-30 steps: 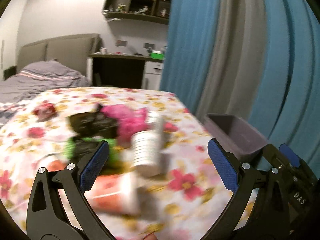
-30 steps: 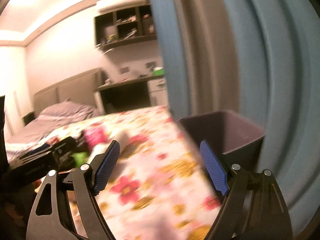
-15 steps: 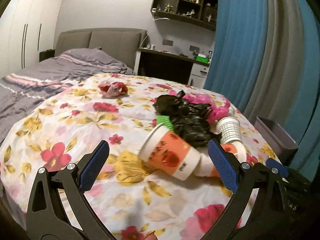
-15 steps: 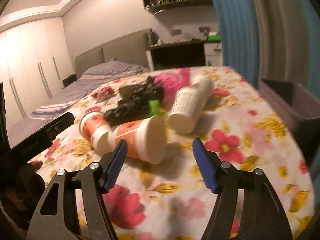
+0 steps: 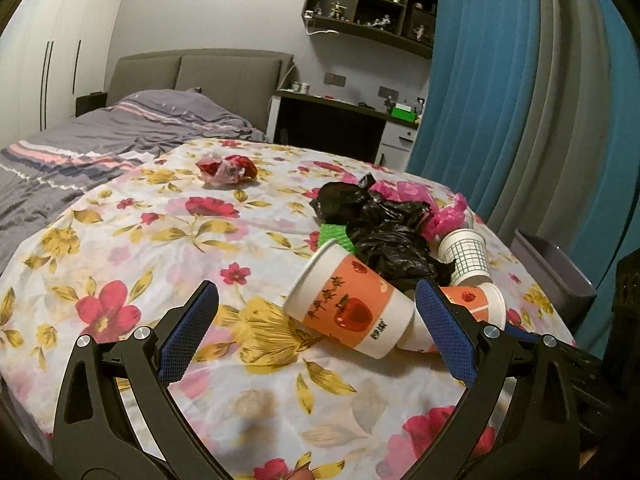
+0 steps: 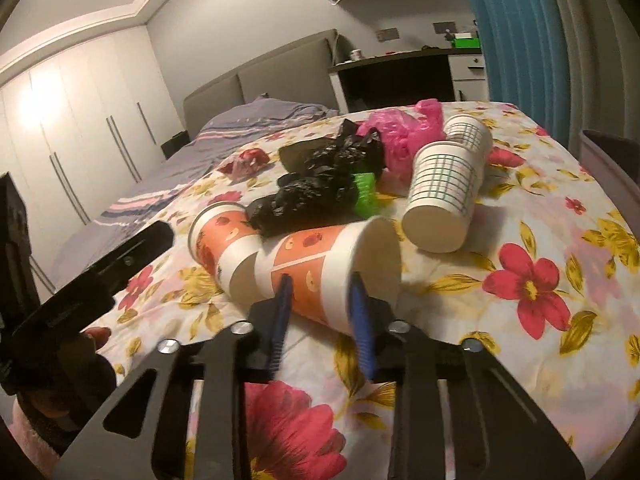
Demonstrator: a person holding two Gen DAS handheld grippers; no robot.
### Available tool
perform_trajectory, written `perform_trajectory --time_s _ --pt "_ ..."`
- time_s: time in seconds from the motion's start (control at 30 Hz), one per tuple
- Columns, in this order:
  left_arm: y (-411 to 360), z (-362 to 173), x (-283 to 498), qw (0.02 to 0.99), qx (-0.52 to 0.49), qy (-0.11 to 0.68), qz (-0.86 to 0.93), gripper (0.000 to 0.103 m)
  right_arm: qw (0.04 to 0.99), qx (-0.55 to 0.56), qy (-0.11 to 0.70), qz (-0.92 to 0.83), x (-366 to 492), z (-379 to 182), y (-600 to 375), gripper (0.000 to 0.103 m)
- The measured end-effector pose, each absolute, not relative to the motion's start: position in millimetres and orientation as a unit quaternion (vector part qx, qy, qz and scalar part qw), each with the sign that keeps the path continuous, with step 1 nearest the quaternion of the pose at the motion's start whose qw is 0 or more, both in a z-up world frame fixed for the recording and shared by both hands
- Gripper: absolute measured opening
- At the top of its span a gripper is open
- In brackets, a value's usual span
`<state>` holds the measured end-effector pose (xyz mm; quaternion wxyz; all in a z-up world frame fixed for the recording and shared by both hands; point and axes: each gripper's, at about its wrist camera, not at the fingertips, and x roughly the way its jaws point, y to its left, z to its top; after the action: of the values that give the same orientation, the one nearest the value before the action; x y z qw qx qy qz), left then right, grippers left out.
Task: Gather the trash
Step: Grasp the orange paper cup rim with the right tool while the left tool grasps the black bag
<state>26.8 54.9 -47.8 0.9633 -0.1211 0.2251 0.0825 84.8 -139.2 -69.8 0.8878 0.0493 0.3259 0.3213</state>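
Trash lies piled on a floral bedspread (image 5: 132, 240): two orange paper cups on their sides, a black plastic bag (image 5: 384, 228), a pink bag (image 6: 400, 136), a green piece (image 6: 364, 192) and two white checked cups (image 6: 444, 196). My left gripper (image 5: 316, 292) is open wide, and one orange cup (image 5: 352, 312) lies just ahead between its fingers, untouched. My right gripper (image 6: 320, 284) has its jaws closing to a narrow gap. Its pads overlap the near side of the other orange cup (image 6: 320, 256); a firm press does not show.
A crumpled red and white wrapper (image 5: 228, 168) lies apart at the far side. A grey bin (image 5: 556, 268) stands past the bed's right edge by blue curtains (image 5: 500, 80). A grey duvet (image 5: 100, 140), headboard and desk lie behind. The left gripper's black finger (image 6: 100, 276) crosses the right wrist view.
Both views have swung left from the curtain and bin to the trash pile and dropped lower. The right jaws have narrowed from wide to a small gap at the orange cup.
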Motion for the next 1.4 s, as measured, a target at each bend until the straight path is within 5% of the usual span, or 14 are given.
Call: perform_trajectory --time_s 0.23,0.83,1.23,1.4 --pt "40.7 -45.1 34.9 0.968 -0.104 0.219 0.062 0.097 0.886 0.059 0.317 0.333 75.8 -69.5 -147.8 0.004" --pt "-6.4 -35.2 71.6 0.969 -0.040 0.243 0.017 0.093 0.909 0.095 0.296 0.279 64.3 -60.0 -205.7 0.003" --pt "-14.8 -52.8 117.2 0.939 -0.011 0.343 0.028 0.051 0.909 0.112 0.297 0.272 66.9 -59.5 -217.3 0.003" --pt "-16.9 -56.8 122.7 0.935 -0.011 0.355 0.020 0.021 0.910 0.116 0.295 0.269 68.2 -58.0 -220.2 0.003"
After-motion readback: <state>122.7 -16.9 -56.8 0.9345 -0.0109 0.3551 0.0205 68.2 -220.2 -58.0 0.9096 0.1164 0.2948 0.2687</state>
